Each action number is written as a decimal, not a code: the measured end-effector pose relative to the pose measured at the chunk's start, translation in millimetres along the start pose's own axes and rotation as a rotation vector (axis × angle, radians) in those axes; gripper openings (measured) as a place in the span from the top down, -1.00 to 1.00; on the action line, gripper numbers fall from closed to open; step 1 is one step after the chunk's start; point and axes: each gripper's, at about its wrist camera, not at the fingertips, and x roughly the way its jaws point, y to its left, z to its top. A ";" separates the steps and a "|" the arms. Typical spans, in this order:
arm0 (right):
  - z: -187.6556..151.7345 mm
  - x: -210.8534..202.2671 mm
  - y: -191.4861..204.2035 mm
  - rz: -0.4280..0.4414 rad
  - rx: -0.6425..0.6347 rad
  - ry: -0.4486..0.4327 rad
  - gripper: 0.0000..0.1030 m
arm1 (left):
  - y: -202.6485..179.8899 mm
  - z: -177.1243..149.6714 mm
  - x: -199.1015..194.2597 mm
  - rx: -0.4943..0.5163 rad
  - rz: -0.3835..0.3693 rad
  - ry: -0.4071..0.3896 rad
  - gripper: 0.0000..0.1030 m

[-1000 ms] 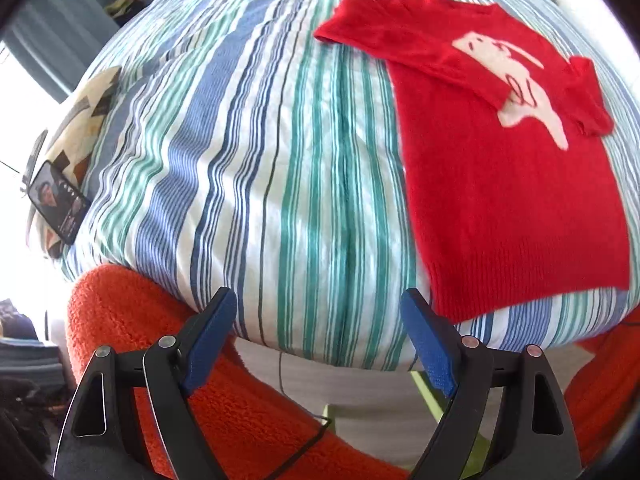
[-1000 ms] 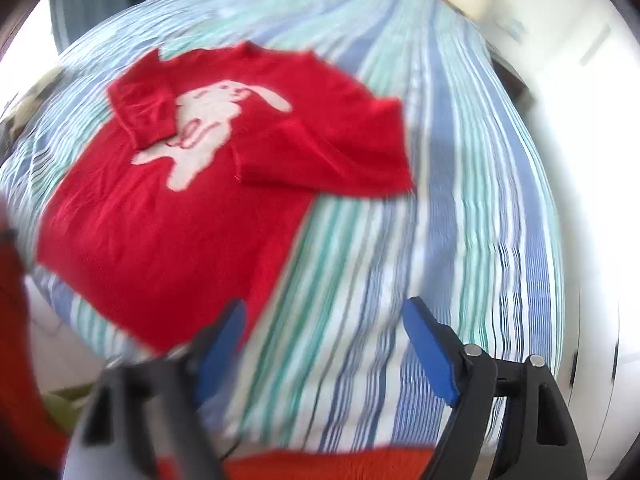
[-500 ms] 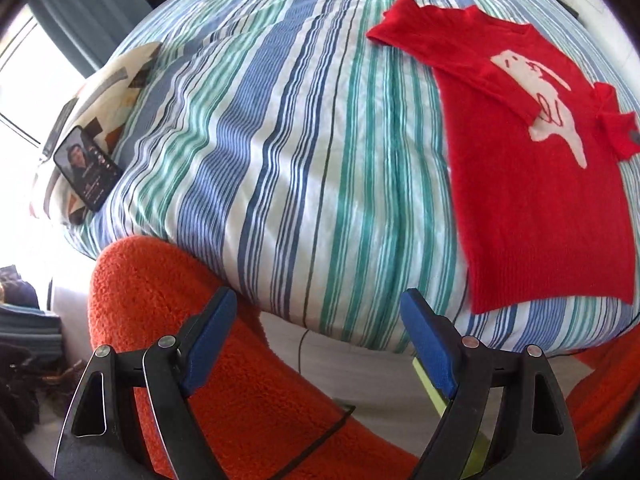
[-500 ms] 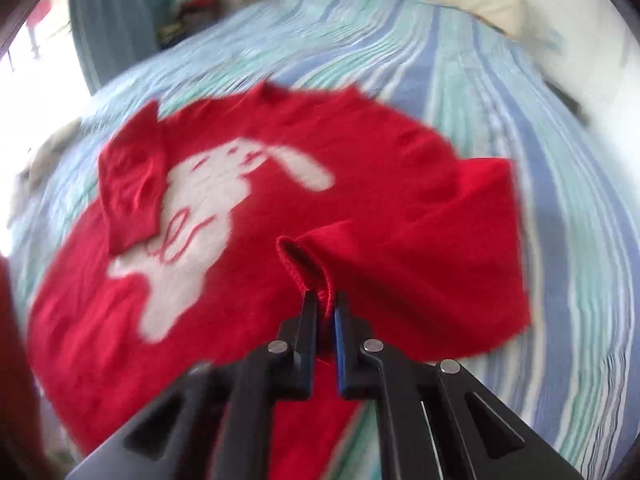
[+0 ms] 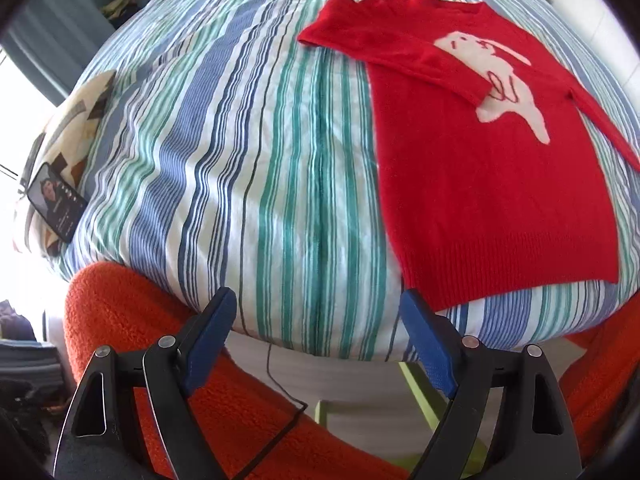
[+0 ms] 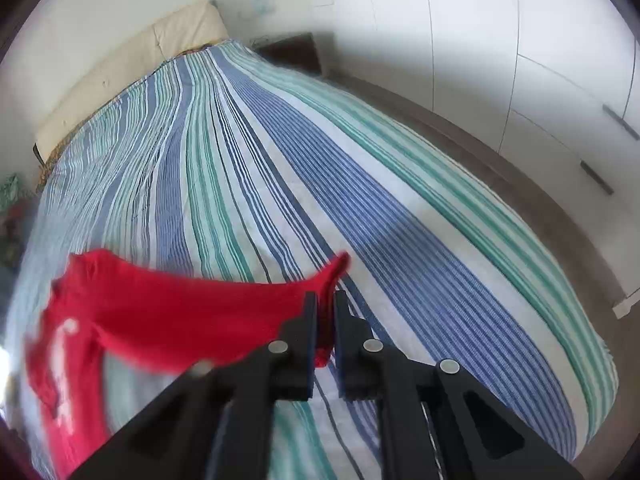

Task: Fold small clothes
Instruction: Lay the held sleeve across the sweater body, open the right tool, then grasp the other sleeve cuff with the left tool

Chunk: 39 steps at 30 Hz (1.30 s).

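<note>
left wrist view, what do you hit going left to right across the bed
phone → patterned pillow → bare striped duvet → red sweater

Black plastic left gripper and right gripper (silver rivets), blue pads

Legible text, labels, brands, numbers: none found in either view.

- Phone, far left edge of the bed: lit screen shows a face and small rows of characters, too small to read.
- Red sweater: white animal motif with red stitched loops; a picture, no lettering.
- Wall behind the bed: faint bluish mark, blurred, unreadable.
</note>
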 end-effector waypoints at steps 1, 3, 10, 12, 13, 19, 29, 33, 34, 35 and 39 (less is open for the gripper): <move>-1.1 2.1 1.4 0.005 0.012 -0.001 0.87 | 0.0 -0.8 -1.4 0.005 0.009 -0.003 -0.66; -2.6 2.5 0.4 0.030 0.048 -0.006 0.87 | 2.9 -3.4 -2.4 0.001 0.022 -0.004 -0.66; -28.4 13.0 -12.0 -0.150 -0.016 0.105 0.86 | 12.5 -10.5 10.0 -0.028 0.022 0.037 -0.66; -27.2 4.9 -11.5 -0.128 -0.015 0.079 0.70 | 11.0 -9.6 9.8 -0.024 0.020 0.032 -0.66; -26.2 1.9 -8.7 -0.102 -0.024 0.071 0.57 | 9.7 -8.5 9.4 -0.021 0.019 0.028 -0.66; -30.4 17.5 16.8 0.021 -0.100 0.134 0.41 | 2.4 -1.2 3.0 0.008 0.020 -0.006 -0.66; -50.8 -42.4 45.1 -0.117 -0.195 0.042 -0.02 | -49.4 75.9 -43.5 0.255 -0.013 -0.341 -0.86; -83.6 -89.5 66.1 -0.049 -0.250 -0.008 -0.10 | -106.2 119.4 -29.4 0.474 -0.058 -0.488 -0.91; -93.3 -98.4 65.8 -0.034 -0.244 -0.009 -0.10 | -120.9 129.4 -17.7 0.538 -0.078 -0.468 -0.90; -104.7 -107.2 64.4 -0.020 -0.232 -0.013 -0.10 | -134.5 138.1 -3.5 0.595 -0.095 -0.434 -0.90; -138.2 -124.4 58.7 0.004 -0.161 -0.008 -0.11 | -168.7 157.6 53.3 0.702 -0.097 -0.286 -0.77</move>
